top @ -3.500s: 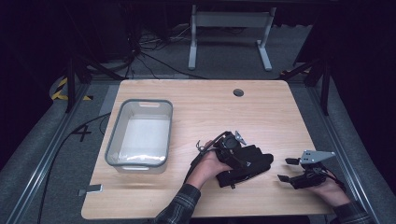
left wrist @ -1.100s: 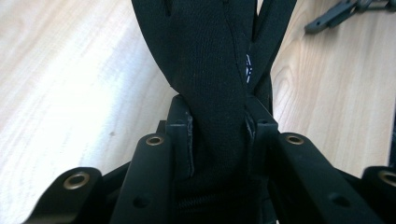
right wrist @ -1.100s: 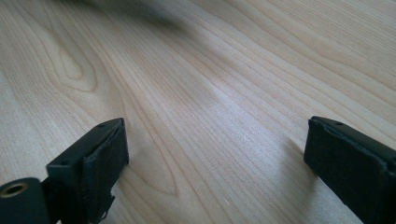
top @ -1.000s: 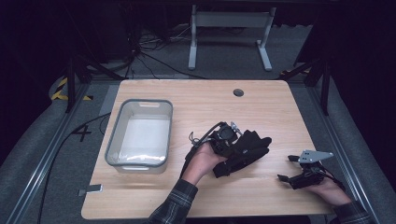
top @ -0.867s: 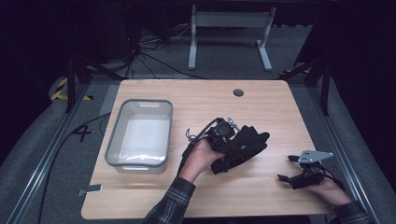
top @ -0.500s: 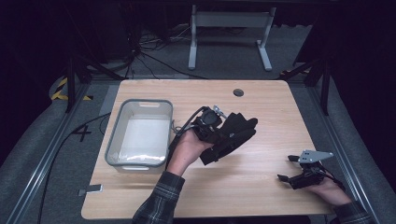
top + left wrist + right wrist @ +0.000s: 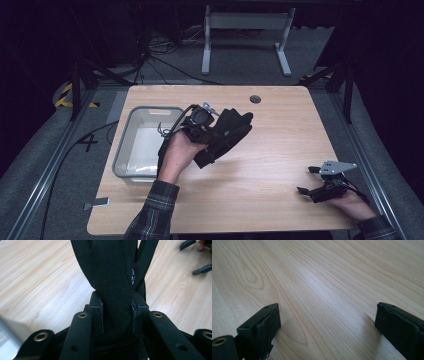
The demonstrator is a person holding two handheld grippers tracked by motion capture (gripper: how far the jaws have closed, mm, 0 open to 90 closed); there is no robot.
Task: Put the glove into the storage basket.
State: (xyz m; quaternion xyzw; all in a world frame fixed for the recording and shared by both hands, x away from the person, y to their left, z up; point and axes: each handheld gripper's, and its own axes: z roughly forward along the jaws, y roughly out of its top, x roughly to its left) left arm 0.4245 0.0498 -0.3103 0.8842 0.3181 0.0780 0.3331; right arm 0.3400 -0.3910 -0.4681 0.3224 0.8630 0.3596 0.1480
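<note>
A black fabric glove point(image 7: 227, 134) hangs above the table's middle, held by my left gripper point(image 7: 202, 125) just right of the bin. In the left gripper view the glove point(image 7: 115, 277) is pinched between the two jaws, its fingers pointing away, and my left gripper point(image 7: 116, 311) is shut on it. At the table's near right corner, my right gripper point(image 7: 306, 180) rests low on the wood with its jaws wide apart. My right gripper point(image 7: 328, 320) has nothing but bare wood between its pads point(image 7: 267, 320).
A clear rectangular plastic bin point(image 7: 131, 161) stands on the left part of the wooden table point(image 7: 270, 155). A round cable hole point(image 7: 255, 99) lies near the far edge. A metal stand point(image 7: 245, 30) and cables are on the floor beyond the table.
My left gripper has lifted the glove and carried it left and away from me, toward the bin. The right gripper has stayed in place.
</note>
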